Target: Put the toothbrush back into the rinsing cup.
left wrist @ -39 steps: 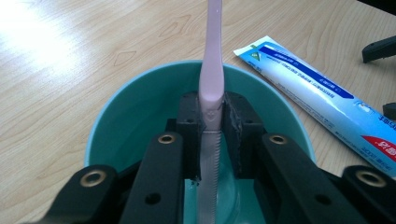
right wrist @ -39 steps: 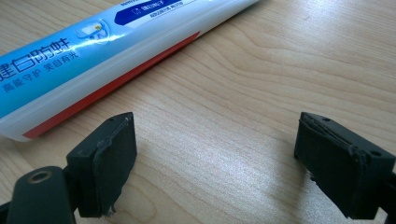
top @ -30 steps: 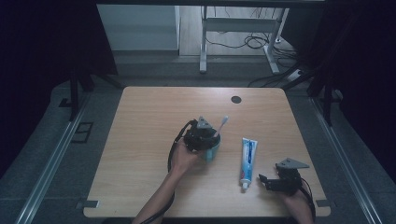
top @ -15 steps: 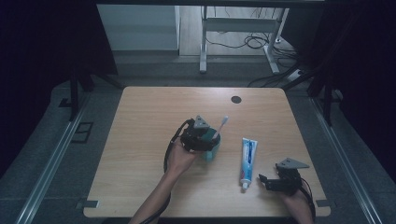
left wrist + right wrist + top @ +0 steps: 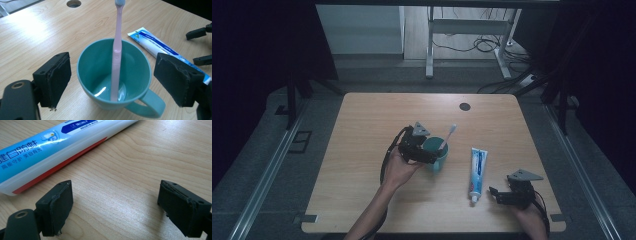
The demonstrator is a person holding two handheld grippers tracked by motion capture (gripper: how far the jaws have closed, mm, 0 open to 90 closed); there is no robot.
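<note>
A teal mug (image 5: 439, 160) stands near the middle of the wooden table (image 5: 362, 190) with a pink toothbrush (image 5: 448, 136) leaning in it, bristles up. My left gripper (image 5: 428, 154) is open at the mug's left side. In the left gripper view the pads (image 5: 56, 77) flank the mug (image 5: 95, 65), with the toothbrush (image 5: 116, 50) between them. A blue and white toothpaste tube (image 5: 477, 167) lies flat to the right of the mug. My right gripper (image 5: 494, 195) is open near the tube's cap end, low over the table. The tube (image 5: 50, 150) lies just beyond its left jaw.
A round cable hole (image 5: 464, 106) sits at the table's far side. The table's front edge is close behind my right hand (image 5: 532, 220). Beyond the table are dark floor, cables and a desk frame (image 5: 429, 50).
My left gripper has shifted very slightly at the mug. The mug, toothbrush, tube and right gripper stay where they were.
</note>
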